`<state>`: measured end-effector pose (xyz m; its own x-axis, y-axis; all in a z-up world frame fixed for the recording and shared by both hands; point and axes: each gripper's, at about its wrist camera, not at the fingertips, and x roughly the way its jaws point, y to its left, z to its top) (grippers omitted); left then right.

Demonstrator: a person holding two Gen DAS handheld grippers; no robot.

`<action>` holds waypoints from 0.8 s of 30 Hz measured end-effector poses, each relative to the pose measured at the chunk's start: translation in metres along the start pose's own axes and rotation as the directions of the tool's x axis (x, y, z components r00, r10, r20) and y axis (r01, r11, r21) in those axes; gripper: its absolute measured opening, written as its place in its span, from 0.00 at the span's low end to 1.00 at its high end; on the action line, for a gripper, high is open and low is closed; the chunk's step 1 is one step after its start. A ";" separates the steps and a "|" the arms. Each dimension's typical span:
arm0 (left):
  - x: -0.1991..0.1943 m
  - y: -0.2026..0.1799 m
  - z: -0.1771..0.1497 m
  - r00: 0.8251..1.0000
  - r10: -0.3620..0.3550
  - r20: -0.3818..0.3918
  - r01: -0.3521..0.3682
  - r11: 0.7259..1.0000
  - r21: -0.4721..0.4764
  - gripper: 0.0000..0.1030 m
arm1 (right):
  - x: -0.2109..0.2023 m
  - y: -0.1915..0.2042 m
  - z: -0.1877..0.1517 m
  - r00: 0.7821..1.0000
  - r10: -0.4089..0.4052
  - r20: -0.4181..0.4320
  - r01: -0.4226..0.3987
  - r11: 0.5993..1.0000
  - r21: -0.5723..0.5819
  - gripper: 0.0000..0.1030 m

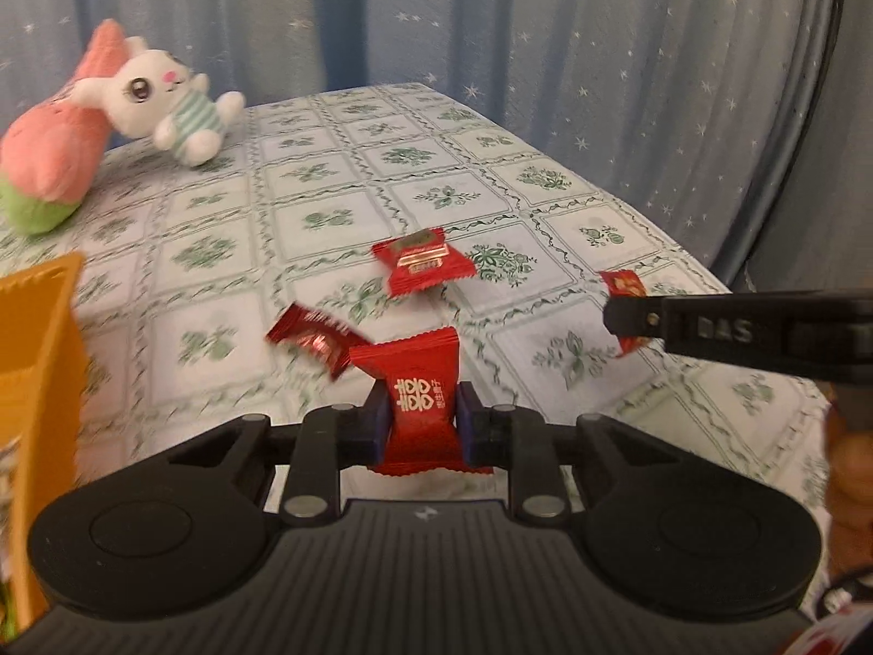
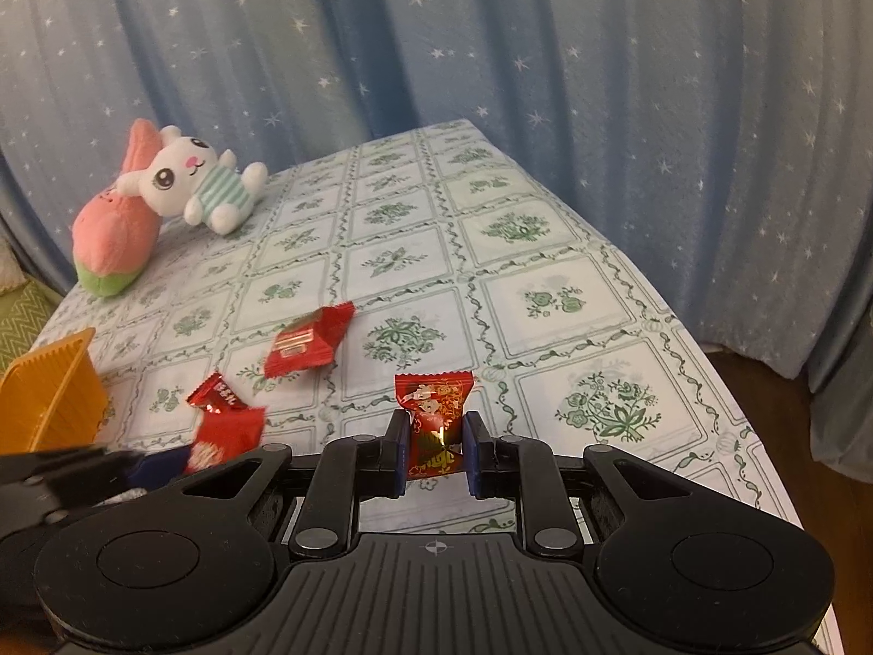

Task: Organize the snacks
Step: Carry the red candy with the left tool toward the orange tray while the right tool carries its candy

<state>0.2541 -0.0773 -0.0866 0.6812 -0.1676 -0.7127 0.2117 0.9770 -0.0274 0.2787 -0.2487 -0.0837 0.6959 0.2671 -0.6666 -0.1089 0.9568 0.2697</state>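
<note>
Blue star-print curtains (image 2: 545, 54) hang behind the table (image 2: 545, 251), covered in green floral cloth; perhaps brown floor (image 2: 764, 382) past its right edge.

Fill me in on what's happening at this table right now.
A person is sorting red-wrapped candies with two handheld grippers. The left gripper is shut on a red candy with white characters, and the right gripper is shut on a red and gold candy. Two more candies, the flat one and the crumpled one, lie loose on the floral tablecloth. An orange basket stands at the left, a plush rabbit at the far corner.
</note>
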 end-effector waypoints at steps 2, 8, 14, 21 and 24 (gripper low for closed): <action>-0.016 0.004 -0.006 1.000 0.005 0.003 -0.005 1.000 -0.023 0.21 | -0.007 0.006 -0.004 1.000 0.006 0.006 -0.006 1.000 -0.017 0.20; -0.059 0.016 -0.022 1.000 0.012 0.008 -0.012 0.999 -0.050 0.21 | -0.039 0.027 -0.022 0.999 0.040 0.003 -0.040 0.999 -0.015 0.20; -0.105 0.025 -0.036 1.000 0.012 0.027 -0.010 0.996 -0.085 0.21 | -0.078 0.046 -0.048 0.999 0.038 -0.010 -0.038 0.999 -0.017 0.20; -0.157 0.037 -0.059 0.999 0.032 0.033 -0.028 0.993 -0.111 0.21 | -0.122 0.076 -0.073 0.999 0.046 -0.021 -0.047 0.998 -0.050 0.20; -0.178 0.046 -0.068 0.998 0.052 0.037 -0.048 0.993 -0.112 0.21 | -0.136 0.091 -0.081 0.998 0.061 -0.024 -0.062 0.996 -0.068 0.20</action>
<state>0.0950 0.0063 -0.0083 0.7165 -0.1214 -0.6869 0.0991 0.9925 -0.0719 0.1166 -0.1887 -0.0249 0.6710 0.3275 -0.6652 -0.2002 0.9439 0.2628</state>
